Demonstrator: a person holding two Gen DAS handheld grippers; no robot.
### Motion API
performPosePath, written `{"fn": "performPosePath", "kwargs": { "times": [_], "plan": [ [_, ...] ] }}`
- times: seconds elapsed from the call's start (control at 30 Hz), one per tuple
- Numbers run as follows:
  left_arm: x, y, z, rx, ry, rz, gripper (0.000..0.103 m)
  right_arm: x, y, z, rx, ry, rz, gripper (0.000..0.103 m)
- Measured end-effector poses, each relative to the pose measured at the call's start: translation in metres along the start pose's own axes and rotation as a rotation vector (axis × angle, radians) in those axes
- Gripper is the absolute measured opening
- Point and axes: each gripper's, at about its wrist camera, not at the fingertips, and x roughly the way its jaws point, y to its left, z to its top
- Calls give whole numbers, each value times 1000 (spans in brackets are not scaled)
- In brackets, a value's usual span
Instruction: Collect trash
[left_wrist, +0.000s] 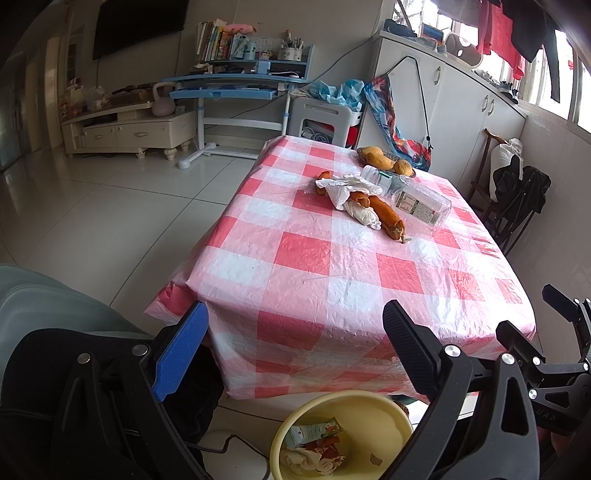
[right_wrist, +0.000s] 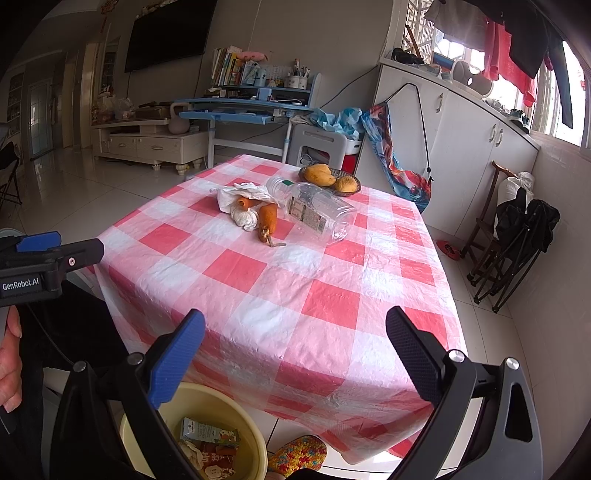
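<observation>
Currently, between pickups: your left gripper (left_wrist: 295, 347) and right gripper (right_wrist: 295, 354) both hang with jaws spread and nothing held, at the near edge of the checked table (right_wrist: 280, 295).

Landmark: the yellow bucket (right_wrist: 255, 448) on the floor below that near edge.
- In the bucket: a drink carton (right_wrist: 208, 432) and scraps of wrapper.
- Well beyond the bucket, past mid-table: crumpled tissue (right_wrist: 243, 194), touching two orange sausage-like pieces (right_wrist: 266, 218).
- Just right of those: an empty clear plastic bottle (right_wrist: 314, 208) lying on its side.
- Farthest from the bucket: a dish of mangoes (right_wrist: 328, 177), likely not trash.

Next move, by my reading: reach forward over the table, close on the tissue or the bottle, and carry it back to the bucket. The bottle may roll; grip across its body.
</observation>
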Motion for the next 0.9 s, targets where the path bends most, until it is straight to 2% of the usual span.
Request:
{"fn": "performPosePath", "kwargs": {
  "times": [0.9],
  "plan": [
    [1,2,1,-5,2,-1,92,2,3,-2,-7,4,3,94]
  ]
}}
